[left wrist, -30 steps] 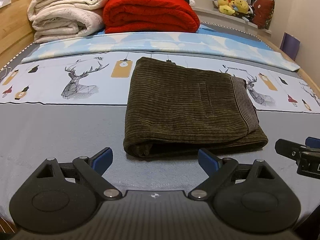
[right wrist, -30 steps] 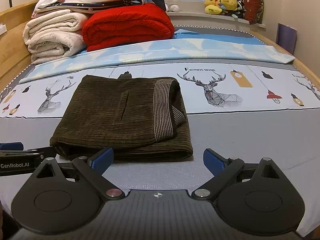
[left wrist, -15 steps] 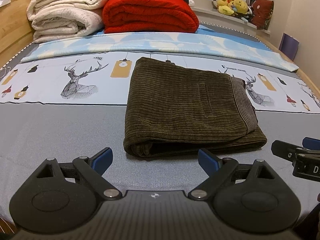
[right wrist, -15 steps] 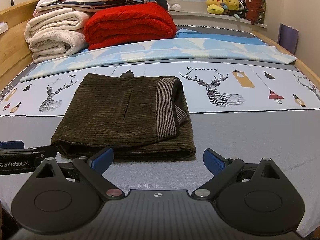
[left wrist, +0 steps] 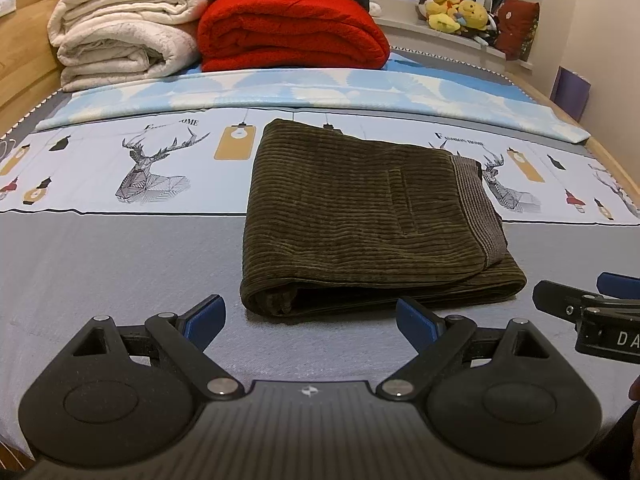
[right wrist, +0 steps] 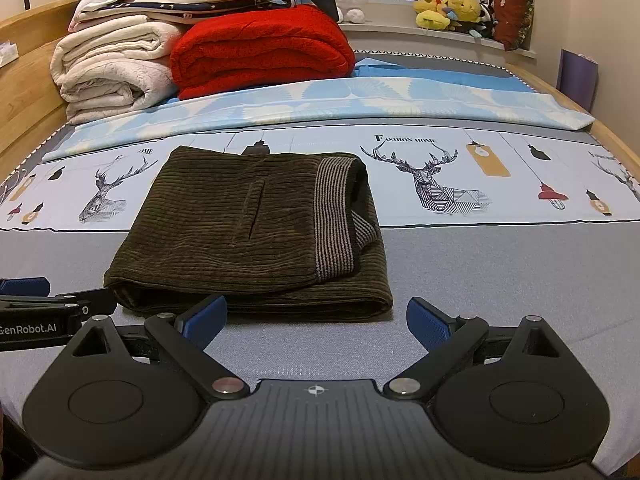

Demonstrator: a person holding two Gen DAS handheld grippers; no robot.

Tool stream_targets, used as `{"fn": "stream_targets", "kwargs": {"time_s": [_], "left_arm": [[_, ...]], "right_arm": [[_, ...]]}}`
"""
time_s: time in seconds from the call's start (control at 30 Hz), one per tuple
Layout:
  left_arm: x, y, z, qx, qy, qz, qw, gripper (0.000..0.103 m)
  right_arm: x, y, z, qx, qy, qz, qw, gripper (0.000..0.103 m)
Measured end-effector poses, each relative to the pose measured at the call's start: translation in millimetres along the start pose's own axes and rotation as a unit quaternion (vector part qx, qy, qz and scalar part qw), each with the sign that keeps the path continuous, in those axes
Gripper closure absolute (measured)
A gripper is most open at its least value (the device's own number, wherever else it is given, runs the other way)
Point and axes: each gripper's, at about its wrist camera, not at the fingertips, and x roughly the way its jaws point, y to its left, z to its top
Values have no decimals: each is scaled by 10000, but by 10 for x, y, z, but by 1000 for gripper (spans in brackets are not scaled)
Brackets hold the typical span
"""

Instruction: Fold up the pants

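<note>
Dark olive corduroy pants (left wrist: 360, 216) lie folded into a thick rectangle on the bed, striped waistband lining showing at their right side (right wrist: 334, 220). My left gripper (left wrist: 312, 318) is open just in front of the fold's near edge, nothing between its blue pads. My right gripper (right wrist: 316, 320) is also open, a little short of the pants' near right corner, holding nothing. The right gripper (left wrist: 580, 308) shows at the right edge of the left wrist view. The left gripper (right wrist: 44, 308) shows at the left edge of the right wrist view.
The bed sheet (left wrist: 120, 248) is grey near me and printed with deer further back. A red blanket (right wrist: 260, 48) and cream blankets (right wrist: 108, 68) are stacked at the head. Plush toys (right wrist: 448, 8) sit on the window ledge. Wooden bed rails run along both sides.
Both grippers have drifted slightly back from the folded pants, staying open. The pants have not moved.
</note>
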Motion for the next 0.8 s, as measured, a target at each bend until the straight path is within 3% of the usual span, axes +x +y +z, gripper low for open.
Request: {"fn": "stream_targets", "kwargs": {"time_s": [0.8], "left_arm": [[-14, -19, -16, 81, -58, -76, 9999, 8]], "right_arm": [[-2, 5, -8, -27, 3, 17, 10000, 6]]}}
